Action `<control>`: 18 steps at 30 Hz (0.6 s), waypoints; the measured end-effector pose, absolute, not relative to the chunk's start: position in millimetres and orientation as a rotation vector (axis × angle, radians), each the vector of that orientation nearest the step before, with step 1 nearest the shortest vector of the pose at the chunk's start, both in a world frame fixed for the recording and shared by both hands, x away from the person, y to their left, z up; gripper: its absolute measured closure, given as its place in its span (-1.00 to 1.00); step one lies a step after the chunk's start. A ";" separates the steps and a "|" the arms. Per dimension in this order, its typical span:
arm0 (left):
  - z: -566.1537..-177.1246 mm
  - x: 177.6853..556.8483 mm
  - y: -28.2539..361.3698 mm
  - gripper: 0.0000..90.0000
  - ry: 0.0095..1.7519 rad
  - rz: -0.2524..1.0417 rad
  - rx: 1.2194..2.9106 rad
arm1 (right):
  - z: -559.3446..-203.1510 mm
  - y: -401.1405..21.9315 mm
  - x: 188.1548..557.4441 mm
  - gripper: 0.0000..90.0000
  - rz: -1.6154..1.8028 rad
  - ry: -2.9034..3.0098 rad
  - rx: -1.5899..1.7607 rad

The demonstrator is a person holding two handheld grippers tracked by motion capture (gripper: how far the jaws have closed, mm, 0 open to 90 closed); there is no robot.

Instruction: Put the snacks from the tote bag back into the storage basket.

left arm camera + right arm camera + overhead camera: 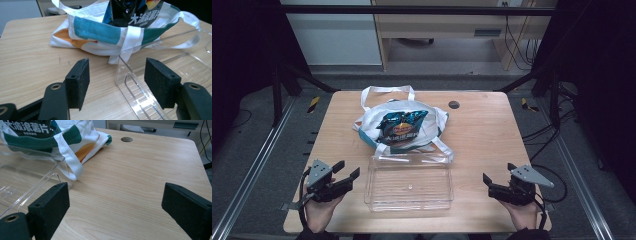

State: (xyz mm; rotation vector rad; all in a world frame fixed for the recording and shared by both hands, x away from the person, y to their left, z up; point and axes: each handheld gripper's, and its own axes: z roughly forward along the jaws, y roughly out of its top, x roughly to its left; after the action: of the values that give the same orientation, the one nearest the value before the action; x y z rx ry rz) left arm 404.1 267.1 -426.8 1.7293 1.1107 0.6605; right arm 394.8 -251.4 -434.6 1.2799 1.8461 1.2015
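- we are holding the left gripper (346, 173) and right gripper (493, 183) wide open, gripping nothing.
- we are judging it best to pinch the chip bag (401, 124) by its exposed top, lifting it clear of the tote bag (371, 121) into the clear tray (409, 191).

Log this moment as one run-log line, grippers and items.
left gripper: open, empty | right gripper: open, empty | chip bag: in tote bag | clear tray: between grippers, untouched
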 end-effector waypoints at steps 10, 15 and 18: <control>-418.7 403.9 265.7 -0.17 1.100 0.668 1.697 | -434.5 -251.2 394.9 -0.82 1.204 1.846 1.283; -414.8 404.7 263.4 -0.17 1.090 0.670 1.693 | -434.7 -250.5 395.1 -0.82 1.201 1.853 1.277; -411.8 404.7 260.9 -0.17 1.084 0.668 1.689 | -434.7 -250.8 395.2 -0.82 1.202 1.851 1.274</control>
State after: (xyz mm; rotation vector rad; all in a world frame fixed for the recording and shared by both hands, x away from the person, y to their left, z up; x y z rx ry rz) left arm 404.7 260.9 -411.8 1.6891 1.0844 0.6684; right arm 395.2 -250.8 -434.7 1.2738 1.8511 1.2018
